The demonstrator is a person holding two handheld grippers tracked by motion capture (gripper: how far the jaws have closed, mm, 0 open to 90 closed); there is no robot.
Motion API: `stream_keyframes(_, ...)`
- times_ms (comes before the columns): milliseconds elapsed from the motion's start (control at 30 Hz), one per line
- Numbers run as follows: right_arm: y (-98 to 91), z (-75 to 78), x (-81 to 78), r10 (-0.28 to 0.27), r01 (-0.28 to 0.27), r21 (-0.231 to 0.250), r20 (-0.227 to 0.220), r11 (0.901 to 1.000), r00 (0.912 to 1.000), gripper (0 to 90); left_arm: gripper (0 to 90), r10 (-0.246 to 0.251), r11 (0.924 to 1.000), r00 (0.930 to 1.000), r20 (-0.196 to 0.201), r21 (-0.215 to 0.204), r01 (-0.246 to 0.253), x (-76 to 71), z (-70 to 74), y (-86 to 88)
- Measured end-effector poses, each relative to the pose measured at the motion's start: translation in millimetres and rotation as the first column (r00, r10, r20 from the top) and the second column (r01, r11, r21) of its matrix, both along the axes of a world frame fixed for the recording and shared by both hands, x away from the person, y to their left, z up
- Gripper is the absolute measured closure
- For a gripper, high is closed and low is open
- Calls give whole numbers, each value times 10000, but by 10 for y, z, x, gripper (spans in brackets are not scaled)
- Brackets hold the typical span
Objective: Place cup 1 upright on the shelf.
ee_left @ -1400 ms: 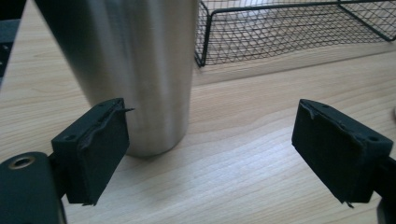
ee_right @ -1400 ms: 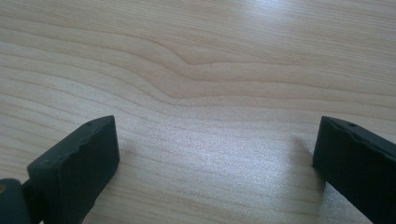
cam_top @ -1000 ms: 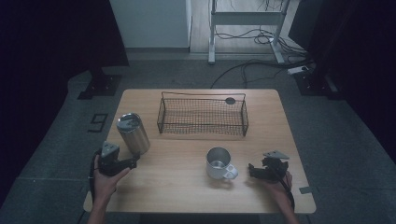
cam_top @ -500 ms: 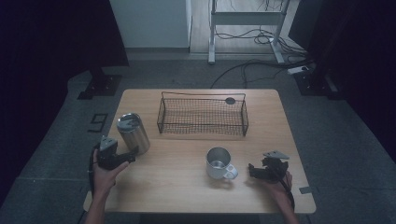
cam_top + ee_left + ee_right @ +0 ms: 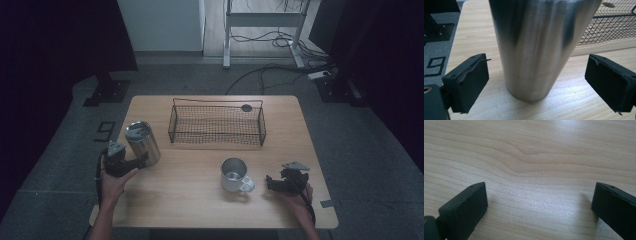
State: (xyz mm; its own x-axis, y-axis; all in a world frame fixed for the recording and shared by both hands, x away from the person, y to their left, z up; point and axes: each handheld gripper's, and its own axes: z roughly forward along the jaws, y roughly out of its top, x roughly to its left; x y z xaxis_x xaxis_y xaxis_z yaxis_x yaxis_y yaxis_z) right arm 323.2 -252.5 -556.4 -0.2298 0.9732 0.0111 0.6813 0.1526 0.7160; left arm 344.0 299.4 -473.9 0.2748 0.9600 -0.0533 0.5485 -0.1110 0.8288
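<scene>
Steel tumbler (image 5: 536,45) stands upright dead ahead of my left gripper (image 5: 131,164), between its wide-open fingers (image 5: 466,82), pads clear of wall both sides, nothing held. Long axis vertical, tapering to base; brushed metal, smooth, likely slippery. Sits near-left on wooden table (image 5: 190,200), left of wire basket (image 5: 217,125). Left hand nearer. Right gripper (image 5: 280,184) rests near-right, fingers spread, empty, just right of handled metal mug (image 5: 234,175).
</scene>
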Motion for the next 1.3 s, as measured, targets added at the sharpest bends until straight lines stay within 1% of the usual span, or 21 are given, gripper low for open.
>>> stream_keyframes(167,0,0,0,-2,2,4,-3,10000,10000,0,54,15,9999,10000,-94,114,-14,46,-5,-23)
stream_keyframes(267,0,0,0,2,-2,0,0,10000,10000,0,49,33,9999,10000,63,146,-34,74,-22,-26)
stream_keyframes(433,0,0,0,-2,2,3,-4,10000,10000,0,50,61,9999,9998,206,126,-64,104,-28,-31)
stream_keyframes(667,0,0,0,-3,3,5,-3,10000,10000,0,50,101,9997,9995,297,201,-107,160,0,-59)
stream_keyframes(867,0,0,0,-2,2,4,-5,10000,10000,0,45,19,9998,9994,341,197,-26,221,11,-63)
stream_keyframes(900,0,0,0,-1,1,3,0,10000,10000,0,38,-9,9998,9995,316,178,3,238,11,-64)
stream_keyframes(933,0,0,0,0,0,3,0,10000,10000,0,36,-64,9999,9992,402,128,59,258,10,-66)
stream_keyframes(1033,1,0,0,-4,4,6,-4,10000,10000,0,34,-83,10000,9990,429,42,81,284,5,-71)
stream_keyframes(1300,0,0,0,1,-1,2,0,10000,10000,0,32,-60,10000,9985,542,22,59,304,22,-83)
